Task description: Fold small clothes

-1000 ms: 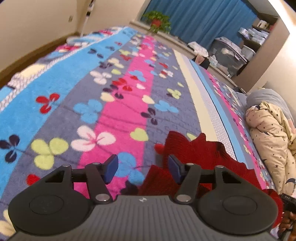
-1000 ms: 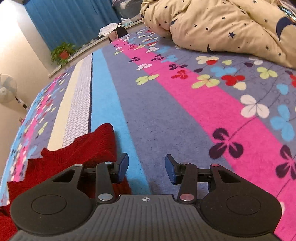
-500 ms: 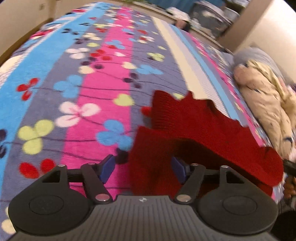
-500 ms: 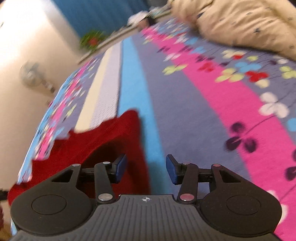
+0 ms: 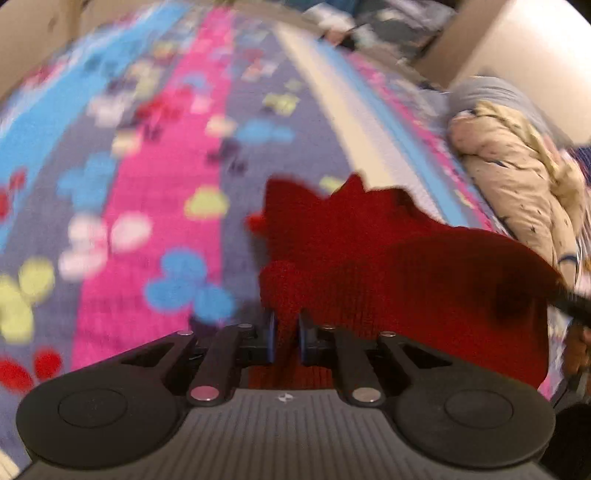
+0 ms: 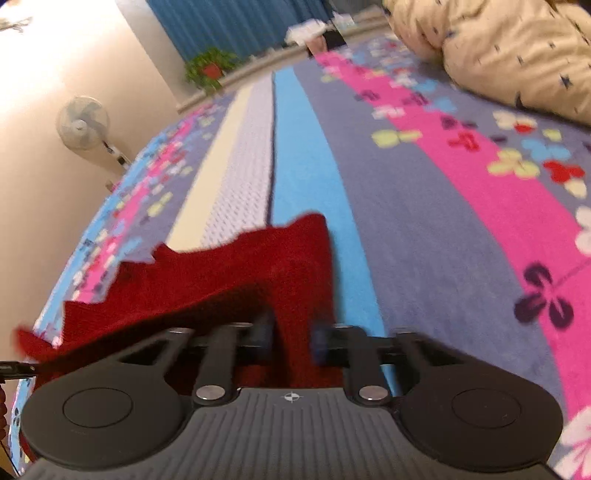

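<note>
Bed w/ striped floral blanket [image 6: 424, 229], blue curtain [image 6: 236, 22], potted plant [image 6: 210, 68], fan [image 6: 83, 123] by wall. Star-print duvet [image 6: 509, 51] bunched nearby. Red knit garment [image 5: 388, 258] on blanket, near edge lifted; left gripper [image 5: 284, 338] clenched on it, right gripper [image 6: 291, 338] pinching its other corner.

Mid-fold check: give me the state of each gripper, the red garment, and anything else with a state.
left gripper: shut on red knit garment
right gripper: shut on the garment, blurred
red knit garment: near edge lifted, far part on the blanket
beige star quilt: bunched up
fan: cannot tell if running
</note>
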`<state>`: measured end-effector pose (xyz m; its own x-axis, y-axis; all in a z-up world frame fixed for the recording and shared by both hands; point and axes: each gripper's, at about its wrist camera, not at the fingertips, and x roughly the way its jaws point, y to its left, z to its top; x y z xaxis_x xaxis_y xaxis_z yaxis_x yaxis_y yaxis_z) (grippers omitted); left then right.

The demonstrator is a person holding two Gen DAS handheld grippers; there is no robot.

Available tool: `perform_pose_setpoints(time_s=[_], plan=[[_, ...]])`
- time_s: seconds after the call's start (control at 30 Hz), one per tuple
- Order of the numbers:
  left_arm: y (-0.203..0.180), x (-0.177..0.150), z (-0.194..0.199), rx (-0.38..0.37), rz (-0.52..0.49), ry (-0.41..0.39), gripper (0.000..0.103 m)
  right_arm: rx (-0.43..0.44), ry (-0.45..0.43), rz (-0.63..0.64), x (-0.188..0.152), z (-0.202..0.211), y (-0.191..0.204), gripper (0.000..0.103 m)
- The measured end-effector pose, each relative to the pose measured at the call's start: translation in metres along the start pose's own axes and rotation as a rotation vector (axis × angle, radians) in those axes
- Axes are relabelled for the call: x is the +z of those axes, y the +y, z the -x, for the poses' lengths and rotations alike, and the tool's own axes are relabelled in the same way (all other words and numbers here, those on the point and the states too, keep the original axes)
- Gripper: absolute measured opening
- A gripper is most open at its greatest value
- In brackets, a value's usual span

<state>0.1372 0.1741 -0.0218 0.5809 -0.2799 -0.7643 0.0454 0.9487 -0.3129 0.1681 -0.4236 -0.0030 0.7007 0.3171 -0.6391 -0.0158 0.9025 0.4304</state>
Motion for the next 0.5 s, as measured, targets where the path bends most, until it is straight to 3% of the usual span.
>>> perform_pose_setpoints(time_s=[0.1, 0.23, 0.3, 0.5], plan=[[0.007, 0.008, 0.019, 0.007, 0.035, -0.133, 0.012, -0.018, -0.157, -0.031, 0.007, 0.013, 0.000, 0.013], [0.006, 0.017, 0.040, 0.084, 0.077, -0.404, 0.007, -0.050, -0.359, -0.002, 0.012, 0.021, 0.013, 0.013], [0.006, 0.022, 0.032, 0.133, 0.072, -0.427, 0.007, -0.083, -0.404, 0.010, 0.015, 0.015, 0.017, 0.013], [0.004, 0.035, 0.001, 0.213, 0.064, -0.399, 0.007, -0.129, -0.375, 0.099, 0.015, -0.018, 0.029, 0.013]])
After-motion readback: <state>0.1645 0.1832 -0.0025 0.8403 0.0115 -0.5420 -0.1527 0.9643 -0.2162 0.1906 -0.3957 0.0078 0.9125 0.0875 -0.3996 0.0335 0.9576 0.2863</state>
